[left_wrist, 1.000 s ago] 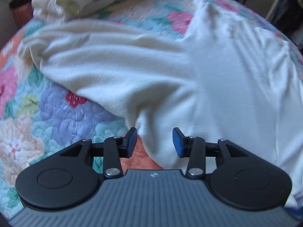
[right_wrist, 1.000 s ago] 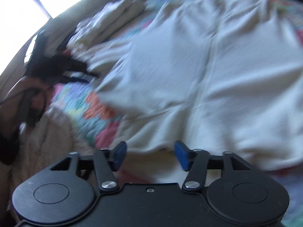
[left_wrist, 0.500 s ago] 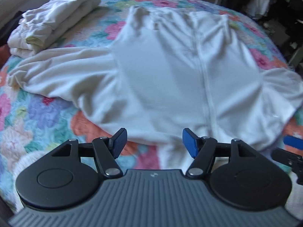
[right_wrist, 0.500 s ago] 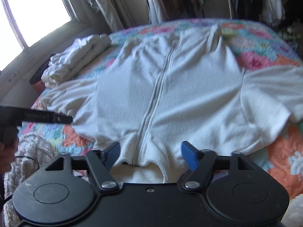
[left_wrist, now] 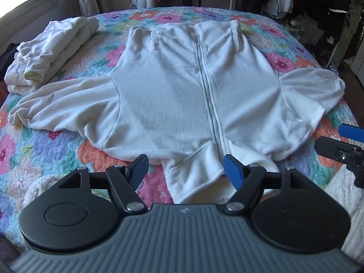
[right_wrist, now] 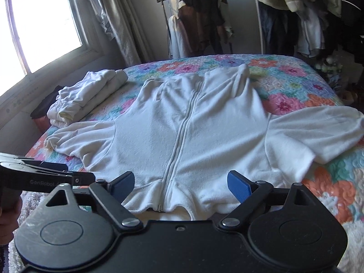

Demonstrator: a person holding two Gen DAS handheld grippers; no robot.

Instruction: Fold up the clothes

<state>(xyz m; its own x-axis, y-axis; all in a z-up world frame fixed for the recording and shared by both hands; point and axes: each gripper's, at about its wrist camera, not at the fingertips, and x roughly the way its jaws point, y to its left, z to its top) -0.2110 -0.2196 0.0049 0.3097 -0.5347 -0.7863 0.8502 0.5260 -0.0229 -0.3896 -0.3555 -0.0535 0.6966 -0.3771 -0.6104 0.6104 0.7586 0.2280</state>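
Note:
A white zip-up fleece jacket [left_wrist: 173, 95] [right_wrist: 216, 132] lies spread flat on the floral quilt [left_wrist: 45, 145], collar end nearest me, both sleeves stretched out to the sides. My left gripper [left_wrist: 185, 166] hovers above the collar end, its jaws opening, with no cloth pinched between the blue pads. My right gripper [right_wrist: 180, 179] hangs over the same end beside the zip, its jaws also opening and holding nothing. Each gripper shows at the edge of the other's view: the right gripper [left_wrist: 348, 141] and the left gripper [right_wrist: 45, 177].
A stack of folded white clothes [left_wrist: 52, 52] [right_wrist: 86, 95] sits on the quilt's far left, beside the left sleeve. A window [right_wrist: 38, 22] is at left. Beyond the bed stand a clothes rack [right_wrist: 198, 18] and hanging garments [right_wrist: 307, 22].
Both grippers have drawn back and risen from the jacket, and their jaws have spread wider. The whole jacket now lies in view, flat and still.

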